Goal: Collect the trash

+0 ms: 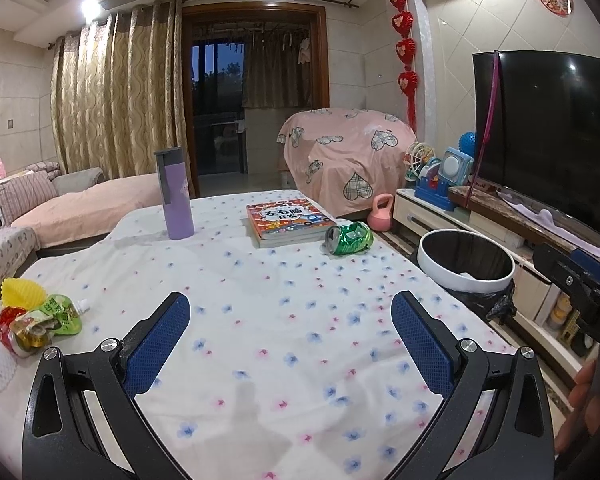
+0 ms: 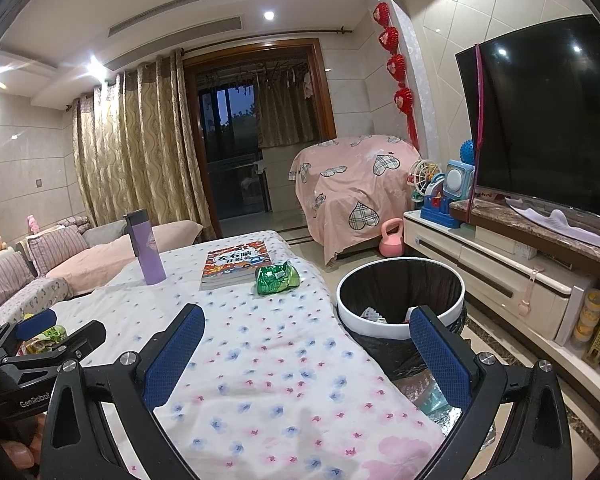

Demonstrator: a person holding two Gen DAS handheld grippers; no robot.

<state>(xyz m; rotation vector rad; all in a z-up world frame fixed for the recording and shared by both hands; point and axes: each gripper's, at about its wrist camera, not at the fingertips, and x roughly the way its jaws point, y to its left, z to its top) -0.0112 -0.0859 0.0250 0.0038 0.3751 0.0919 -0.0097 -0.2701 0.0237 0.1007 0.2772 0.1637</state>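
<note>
A crushed green can [image 1: 349, 239] lies on the flowered tablecloth beside a book; it also shows in the right wrist view [image 2: 277, 277]. A pile of wrappers, with a yellow paper cup on top [image 1: 30, 314], lies at the table's left edge, partly hidden in the right wrist view [image 2: 48, 336]. A white-rimmed bin with a black liner [image 1: 465, 261] stands right of the table and holds some scraps [image 2: 400, 298]. My left gripper [image 1: 290, 320] is open and empty over the table. My right gripper [image 2: 306, 334] is open and empty at the table's right edge, near the bin.
A purple bottle [image 1: 175, 194] and a colourful book [image 1: 290, 220] stand at the far part of the table [image 1: 260, 300]. A TV cabinet [image 2: 500, 276] with a TV runs along the right. A pink kettlebell [image 2: 392, 237] sits on the floor. A sofa [image 1: 20, 216] is on the left.
</note>
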